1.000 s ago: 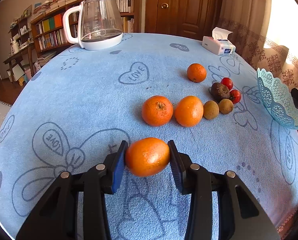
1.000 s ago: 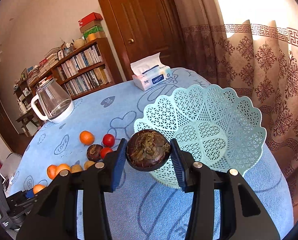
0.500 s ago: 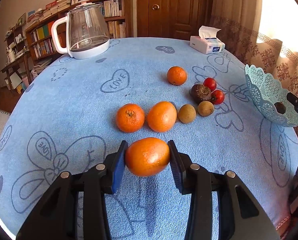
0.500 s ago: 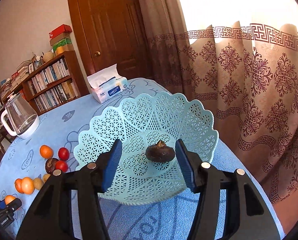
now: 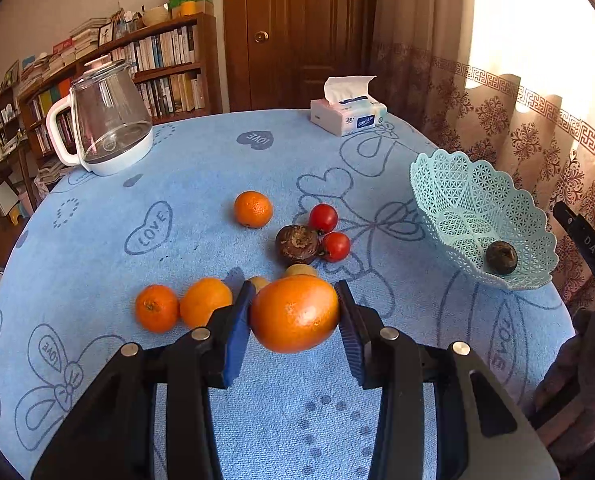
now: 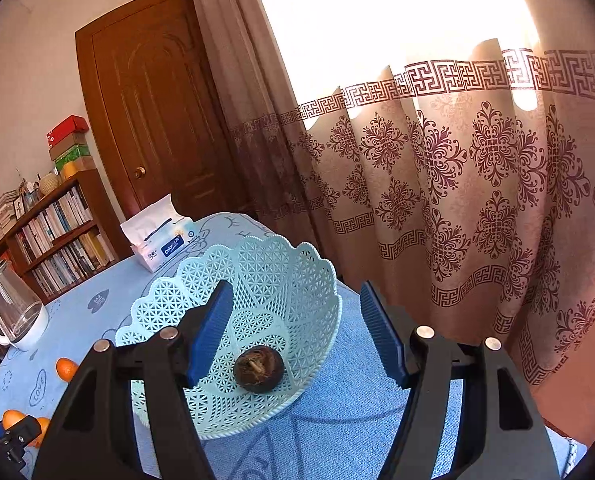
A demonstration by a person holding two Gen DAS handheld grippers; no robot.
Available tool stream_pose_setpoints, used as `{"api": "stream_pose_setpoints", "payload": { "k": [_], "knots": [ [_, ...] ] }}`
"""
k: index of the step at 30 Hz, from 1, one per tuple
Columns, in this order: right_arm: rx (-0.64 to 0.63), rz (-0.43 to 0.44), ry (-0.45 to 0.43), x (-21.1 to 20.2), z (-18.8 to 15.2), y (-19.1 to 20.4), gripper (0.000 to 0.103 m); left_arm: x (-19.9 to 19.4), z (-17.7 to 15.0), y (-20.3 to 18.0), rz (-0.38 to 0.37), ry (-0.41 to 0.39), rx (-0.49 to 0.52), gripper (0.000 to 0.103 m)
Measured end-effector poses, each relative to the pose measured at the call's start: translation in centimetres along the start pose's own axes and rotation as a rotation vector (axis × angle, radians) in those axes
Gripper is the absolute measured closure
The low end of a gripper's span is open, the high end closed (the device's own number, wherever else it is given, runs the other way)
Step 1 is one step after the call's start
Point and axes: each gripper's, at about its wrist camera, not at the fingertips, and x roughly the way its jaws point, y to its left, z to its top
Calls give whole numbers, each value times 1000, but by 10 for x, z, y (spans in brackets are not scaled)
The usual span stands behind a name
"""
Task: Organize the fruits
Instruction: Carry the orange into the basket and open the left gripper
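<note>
Above the blue desk point(image 5: 201, 168), left tongs point(image 5: 295, 314) grip an orange point(image 5: 293, 312), while right tongs point(image 6: 293, 332), just opening, stand empty over the basket point(image 6: 297, 280) holding a dark fruit point(image 6: 259, 368).

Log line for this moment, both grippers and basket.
left gripper: shut on orange | right gripper: open, jaws just opening, empty | basket: one dark fruit

A large glossy orange point(image 5: 295, 312) hangs above the blue cloth, clamped at its sides. At its 9 o'clock two smaller oranges point(image 5: 181, 307) lie touching; a third orange point(image 5: 253, 209) sits alone at 12. Two red tomatoes point(image 5: 329, 232) touch a dark brown fruit point(image 5: 297, 244) at 1 o'clock, with two tan fruits point(image 5: 300, 270) just behind the held one. At 3 o'clock stands a pale-green lattice basket point(image 5: 449, 184), holding another dark fruit point(image 6: 259, 368), stem up.
</note>
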Motion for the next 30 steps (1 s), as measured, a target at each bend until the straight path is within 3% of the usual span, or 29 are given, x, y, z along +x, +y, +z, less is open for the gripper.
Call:
{"api": "stream_pose_setpoints", "payload": {
  "k": [2,4,14,17,27,30],
  "knots": [
    [13,-12,0,1,0,-2,34,0,8,-13,-25,-16,21,62],
    [24,-29,0,2,0,-5,26,-1,17,-28,-52,-32,44,62],
    [44,-56,-20,-1,0,-8,24,7,43,-96,-162,-75,166,62],
    [57,-65,-32,-3,1,-10,18,14,47,-108,-187,-73,187,62],
    [52,-72,-32,-2,0,-10,18,36,48,-114,-213,1,167,61],
    [54,-73,-30,-2,0,-10,18,37,49,-109,-202,0,141,49]
  ]
}}
